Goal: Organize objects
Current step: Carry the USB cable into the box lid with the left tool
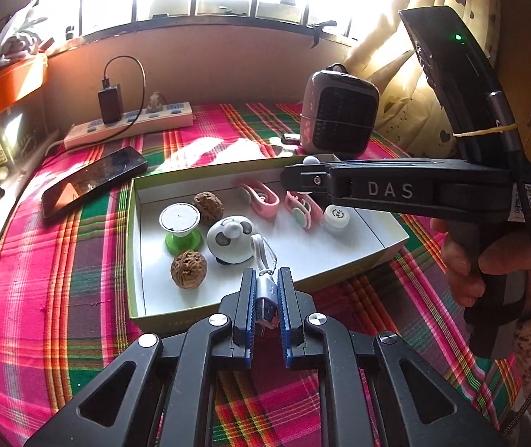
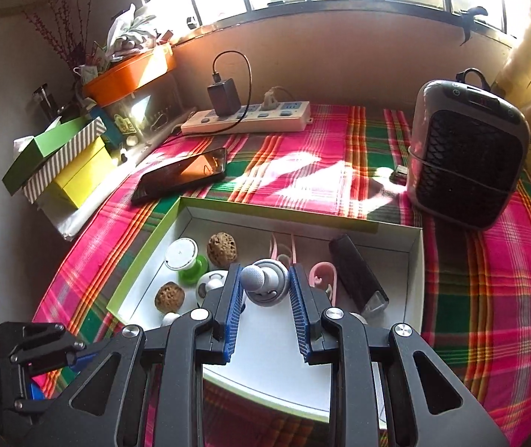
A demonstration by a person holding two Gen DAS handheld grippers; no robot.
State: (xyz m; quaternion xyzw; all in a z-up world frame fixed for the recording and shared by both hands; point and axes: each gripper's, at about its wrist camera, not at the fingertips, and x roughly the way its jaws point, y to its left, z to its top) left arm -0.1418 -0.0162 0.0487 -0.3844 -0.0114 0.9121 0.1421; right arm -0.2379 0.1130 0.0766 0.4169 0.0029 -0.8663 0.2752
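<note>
**Box filling: both grippers arrive loaded**

Box (image 1: 136, 246) of white card with a green rim lies on the plaid-covered bench (image 1: 60, 260), already holding two walnuts, a green-footed spool, a round white panda toy, pink clips and a white cap.

The left gripper (image 1: 265, 290) has its fingers (image 1: 247, 298) closed tight on a small silver adapter (image 1: 265, 298) whose white cord trails into the box. The right gripper (image 2: 265, 283) has its fingers nearly closed on a small grey-white ball-headed gadget (image 2: 263, 285); what exactly that is, I cannot quite tell through the glare.

To do this step well, I judge each piece should be carried over a bare patch of the box floor, lowered close before release, and kept clear of the walnuts and clips so nothing rolls or gets knocked. The trailing cord should go in with the adapter, not hang over the rim.

Both grippers tilt downward over the box's near edge, and a hand (image 1: 489, 264) grips the right one's handle.
</note>
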